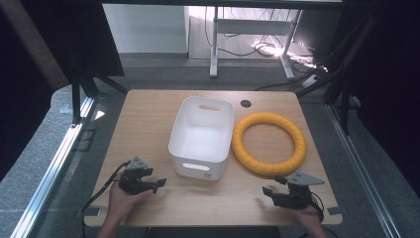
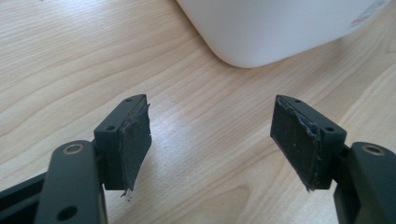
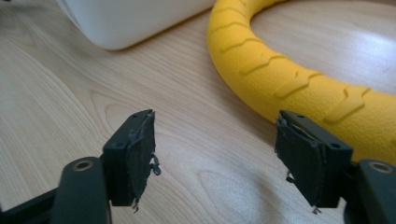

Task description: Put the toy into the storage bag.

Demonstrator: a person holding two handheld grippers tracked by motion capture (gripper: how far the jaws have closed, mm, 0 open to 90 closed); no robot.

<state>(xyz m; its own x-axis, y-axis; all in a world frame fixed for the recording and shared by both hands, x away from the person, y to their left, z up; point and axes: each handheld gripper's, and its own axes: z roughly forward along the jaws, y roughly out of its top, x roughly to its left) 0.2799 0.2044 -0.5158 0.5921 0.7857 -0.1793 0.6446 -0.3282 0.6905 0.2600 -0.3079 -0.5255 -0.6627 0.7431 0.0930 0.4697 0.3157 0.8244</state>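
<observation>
both grippers, left [image 1: 159, 184] and right [image 1: 266, 191], are held spread and empty; the yellow ring [image 1: 269, 143] just ahead of the right one is likely to be approached next.

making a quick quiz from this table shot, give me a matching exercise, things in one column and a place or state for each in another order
Things:
1. white bin
2. yellow ring
3. left tool
4. right tool

Places or states:
A. near edge of the table, close to the ring, open with nothing between its pads
B. middle of the table, nothing inside
C. lying flat beside the bin, on its right in the high view
D. open, by the bin's near left corner

Pairs: 1-B, 2-C, 3-D, 4-A
</observation>
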